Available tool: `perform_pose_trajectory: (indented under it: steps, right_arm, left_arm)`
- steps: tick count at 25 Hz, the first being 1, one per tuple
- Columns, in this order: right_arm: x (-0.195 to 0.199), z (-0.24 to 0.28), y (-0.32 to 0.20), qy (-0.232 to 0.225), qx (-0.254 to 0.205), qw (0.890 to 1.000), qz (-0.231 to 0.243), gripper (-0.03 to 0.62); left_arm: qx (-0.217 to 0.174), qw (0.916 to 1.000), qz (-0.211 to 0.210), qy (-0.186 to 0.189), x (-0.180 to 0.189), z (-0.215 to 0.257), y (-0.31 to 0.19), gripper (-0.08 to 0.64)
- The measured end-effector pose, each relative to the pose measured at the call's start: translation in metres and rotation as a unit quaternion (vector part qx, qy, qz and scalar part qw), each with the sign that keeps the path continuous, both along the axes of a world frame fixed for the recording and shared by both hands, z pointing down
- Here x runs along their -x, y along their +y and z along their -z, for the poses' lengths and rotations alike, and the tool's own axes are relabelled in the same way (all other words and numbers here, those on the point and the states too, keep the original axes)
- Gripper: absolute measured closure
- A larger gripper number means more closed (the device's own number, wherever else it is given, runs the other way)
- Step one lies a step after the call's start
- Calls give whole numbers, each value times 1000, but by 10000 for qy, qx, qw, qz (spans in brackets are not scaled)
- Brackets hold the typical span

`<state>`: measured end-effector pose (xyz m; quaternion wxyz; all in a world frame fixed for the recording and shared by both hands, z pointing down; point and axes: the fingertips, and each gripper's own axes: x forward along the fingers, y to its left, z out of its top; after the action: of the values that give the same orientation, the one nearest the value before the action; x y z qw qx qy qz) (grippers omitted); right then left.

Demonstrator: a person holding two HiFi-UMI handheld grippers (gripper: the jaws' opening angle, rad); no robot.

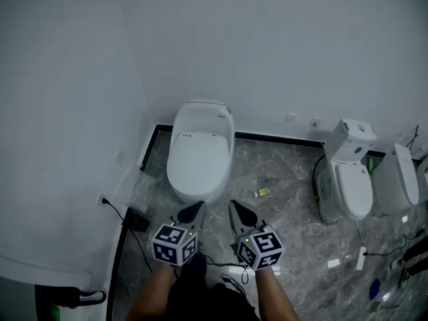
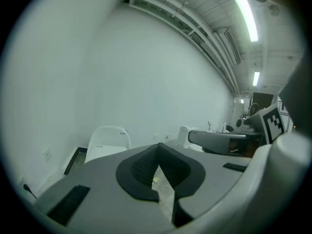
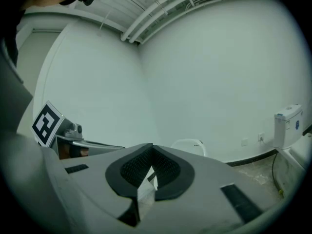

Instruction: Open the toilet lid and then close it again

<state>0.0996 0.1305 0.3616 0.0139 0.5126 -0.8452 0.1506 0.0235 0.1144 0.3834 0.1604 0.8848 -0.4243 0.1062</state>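
Observation:
A white toilet (image 1: 198, 154) stands against the wall with its lid (image 1: 197, 160) down flat. Both grippers are held side by side in front of it, apart from it and touching nothing. My left gripper (image 1: 198, 206) is shut and empty, its tips meeting over the floor short of the bowl's front. My right gripper (image 1: 233, 206) is shut and empty too. In the left gripper view the toilet (image 2: 107, 141) shows low at the left beyond the shut left gripper (image 2: 158, 147). In the right gripper view the toilet (image 3: 191, 146) peeks over the shut right gripper (image 3: 151, 148).
A second toilet (image 1: 348, 172) and a third toilet (image 1: 399, 177) stand at the right by the wall. A black box with a cable (image 1: 138, 221) lies on the floor left of the toilet. A small yellow item (image 1: 262, 192) lies on the marble floor. A curved white wall (image 1: 60, 146) fills the left.

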Motion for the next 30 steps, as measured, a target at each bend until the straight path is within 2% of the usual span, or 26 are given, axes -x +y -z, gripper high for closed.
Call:
perform_pose_trajectory:
  steps: [4, 9, 15, 21, 25, 30]
  right_arm:
    - [-14, 49, 31, -28, -423, 9991, -10, 583]
    - [-29, 103, 60, -127, -673, 9976, -42, 583]
    - [-27, 138, 91, -720, -772, 9944, 25, 583]
    - [-29, 158, 101, -671, -939, 9933, 0, 583]
    - [-30, 167, 107, -550, -1030, 9932, 4, 584]
    - [-31, 177, 110, -334, -1134, 9930, -63, 584]
  left_arm:
    - [-314, 9995, -16, -39, -18, 43, 29, 552]
    - [-658, 9978, -108, -59, -35, 96, 58, 552]
    - [-986, 9951, -90, -75, -34, 144, 81, 552]
    - [-1174, 9930, -54, -134, -34, 171, 95, 552]
    - [-1301, 9910, -231, -222, -39, 179, 101, 552]
    - [-1364, 9896, -452, -100, -46, 184, 102, 552]
